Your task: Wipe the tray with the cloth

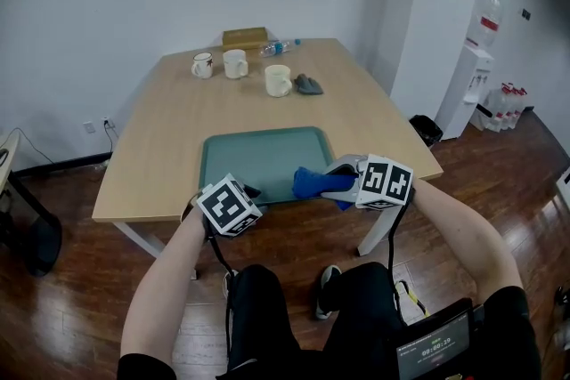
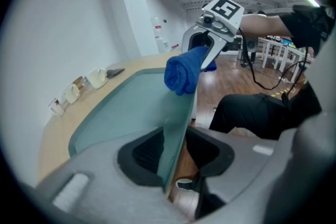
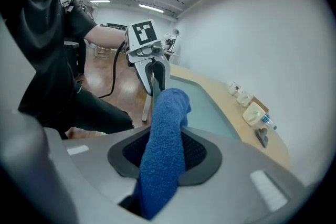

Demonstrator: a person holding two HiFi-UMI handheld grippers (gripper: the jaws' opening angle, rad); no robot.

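Note:
A green tray (image 1: 263,157) lies on the wooden table (image 1: 169,138), its near edge at the table's front. My left gripper (image 1: 252,190) is shut on the tray's near left rim; in the left gripper view the rim (image 2: 176,134) runs between the jaws. My right gripper (image 1: 336,182) is shut on a rolled blue cloth (image 1: 313,183). The cloth rests over the tray's near right corner. In the right gripper view the cloth (image 3: 167,128) stands up between the jaws and hides part of the tray (image 3: 205,110).
At the table's far end stand three mugs (image 1: 235,63), a small grey object (image 1: 308,84), a lying plastic bottle (image 1: 278,46) and a brown box (image 1: 245,37). A water dispenser (image 1: 472,80) stands at the right wall. My knees are just below the table's front edge.

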